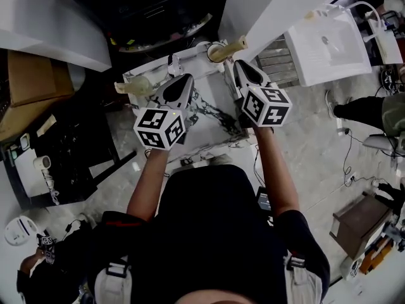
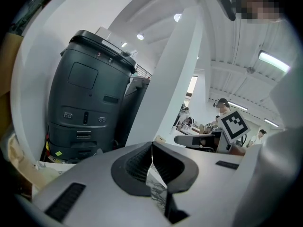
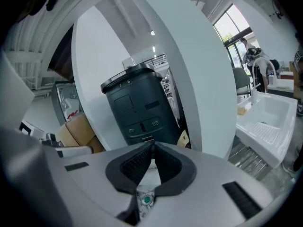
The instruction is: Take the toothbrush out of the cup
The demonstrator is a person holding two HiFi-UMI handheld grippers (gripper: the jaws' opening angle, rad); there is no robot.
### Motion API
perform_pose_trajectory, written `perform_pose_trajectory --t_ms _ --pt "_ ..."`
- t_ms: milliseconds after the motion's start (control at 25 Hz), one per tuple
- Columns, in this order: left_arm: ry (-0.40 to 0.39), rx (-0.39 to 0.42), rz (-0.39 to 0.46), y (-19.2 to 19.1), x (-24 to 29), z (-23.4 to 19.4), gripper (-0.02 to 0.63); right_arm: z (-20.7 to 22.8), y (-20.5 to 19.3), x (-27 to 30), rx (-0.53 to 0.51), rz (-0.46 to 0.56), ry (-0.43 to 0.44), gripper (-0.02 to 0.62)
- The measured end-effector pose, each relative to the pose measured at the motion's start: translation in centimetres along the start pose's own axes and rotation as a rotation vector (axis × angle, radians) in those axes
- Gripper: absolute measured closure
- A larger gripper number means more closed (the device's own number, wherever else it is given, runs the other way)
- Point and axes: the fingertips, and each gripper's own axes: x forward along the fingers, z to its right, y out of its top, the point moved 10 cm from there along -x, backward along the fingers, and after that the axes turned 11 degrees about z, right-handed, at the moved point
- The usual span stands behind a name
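Note:
In the head view both grippers hang side by side over a small marble-patterned table (image 1: 218,100). A round pale cup (image 1: 215,49) seems to stand at the table's far edge, just beyond the right gripper (image 1: 239,63); I cannot make out a toothbrush. The left gripper (image 1: 185,78) is lower left of the cup. In the left gripper view its jaws (image 2: 151,148) are closed together with nothing between them. The right gripper's jaws (image 3: 152,148) also meet, empty, and a small teal disc (image 3: 146,200) on the marble shows below them.
A dark grey bin-like machine (image 2: 90,103) (image 3: 137,108) stands behind the table between white pillars (image 3: 189,74). A white sink (image 1: 326,43) is at the right and a cardboard box (image 1: 28,75) at the left. Another person's legs (image 1: 361,109) stand at the right.

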Motion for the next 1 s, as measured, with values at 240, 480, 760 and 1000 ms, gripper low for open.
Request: perform_pose_trajectory --t_ms 240,480,760,1000 --pt "0.004 -0.033 -0.001 -0.9 2.2 0.5 0.592 1.7 -0.8 1.5 0.004 -0.060 0.043 0.558" --pt "0.016 -0.042 -0.019 -2.0 4.1 1.2 0.592 3.6 -1.5 2.8 0.016 -0.096 0.060 0.558" --pt "0.038 -0.053 -0.048 -3.5 5.8 1.7 0.592 5.7 -2.6 4.0 0.037 -0.121 0.068 0.550" --pt "0.075 -0.061 -0.065 -4.3 6.0 1.4 0.592 6.8 -3.5 5.5 0.064 -0.126 0.072 0.482"
